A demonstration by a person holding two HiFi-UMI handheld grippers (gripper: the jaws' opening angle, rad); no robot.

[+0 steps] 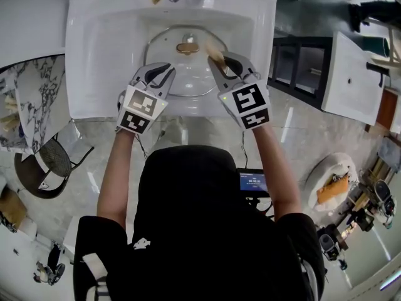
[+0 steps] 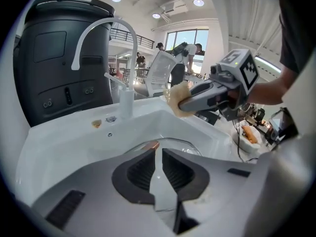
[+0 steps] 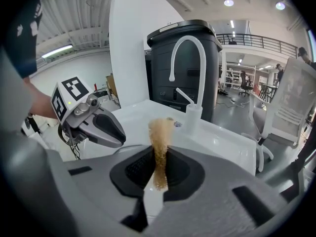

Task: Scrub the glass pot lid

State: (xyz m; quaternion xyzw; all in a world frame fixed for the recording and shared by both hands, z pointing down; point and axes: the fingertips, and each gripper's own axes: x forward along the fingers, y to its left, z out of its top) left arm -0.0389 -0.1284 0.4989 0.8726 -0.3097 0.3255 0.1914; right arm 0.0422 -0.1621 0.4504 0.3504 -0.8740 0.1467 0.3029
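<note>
Glass lid (image 1: 183, 74) below R gripper (image 1: 220, 60) (sponge (image 3: 159, 147))

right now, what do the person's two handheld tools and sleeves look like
The left tool and right tool look alike. Each has a light grey moulded shell, black ribbed pads and a white cube printed with black square markers. The person wears a black short-sleeved top.

A white sink (image 1: 94, 55) and white tap (image 2: 106, 38) frame a clear lid (image 1: 188, 74) with a copper-toned knob (image 1: 187, 46). The tan sponge (image 1: 215, 54) stands out against the grey left gripper (image 1: 164, 69) and right gripper (image 1: 219, 61), black-padded, their cubes (image 1: 141, 108) patterned in black-and-white squares. The person's shirt (image 1: 188, 231) is black, the counter (image 1: 31, 99) marbled grey-white, and the bin (image 2: 54, 58) behind the tap black.
</note>
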